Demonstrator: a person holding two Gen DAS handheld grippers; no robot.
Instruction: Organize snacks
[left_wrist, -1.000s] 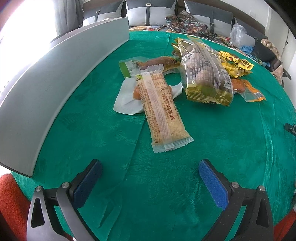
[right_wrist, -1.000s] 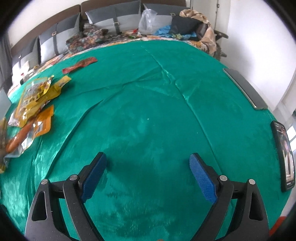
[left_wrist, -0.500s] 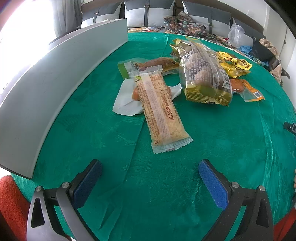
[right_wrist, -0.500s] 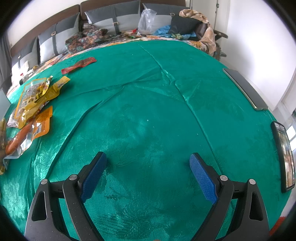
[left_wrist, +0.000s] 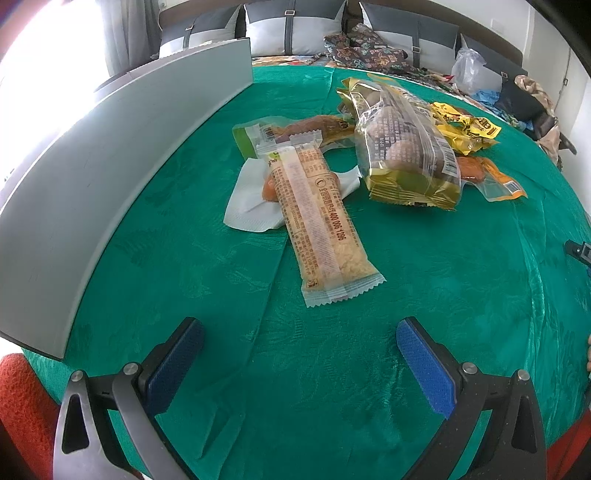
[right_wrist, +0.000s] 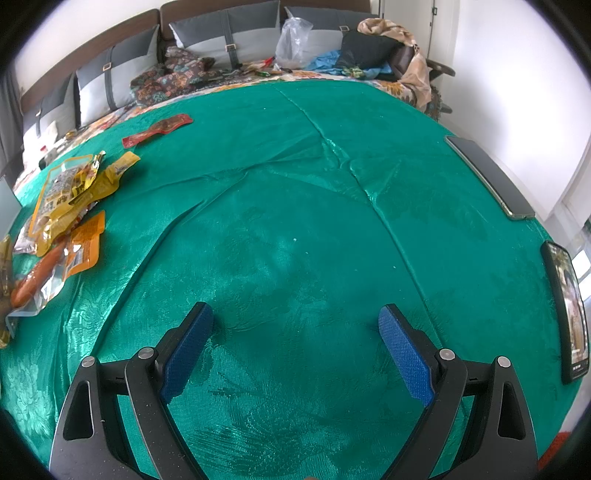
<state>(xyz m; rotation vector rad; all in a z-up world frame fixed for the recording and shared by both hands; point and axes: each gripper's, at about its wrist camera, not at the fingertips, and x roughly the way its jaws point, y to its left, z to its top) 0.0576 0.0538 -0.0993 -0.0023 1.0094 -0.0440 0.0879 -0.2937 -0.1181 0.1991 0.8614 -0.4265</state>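
No sorting evident: snack packets (left_wrist: 373, 155) lie heaped mid-tabletop (left_wrist: 332, 369), left tool (left_wrist: 300, 347) and right tool (right_wrist: 295, 341) both spread, empty

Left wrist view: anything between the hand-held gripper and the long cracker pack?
Nothing. In the left wrist view, only bare green tablecloth separates the open left hand-held gripper from the long cracker pack.

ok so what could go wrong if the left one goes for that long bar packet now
The long bar packet lies across a white sachet and touches the green-ended sausage pack, so the open left hand-held gripper may drag those along. Its slick wrapper could slip from the pads. The green tablecloth is creased and might bunch underneath.
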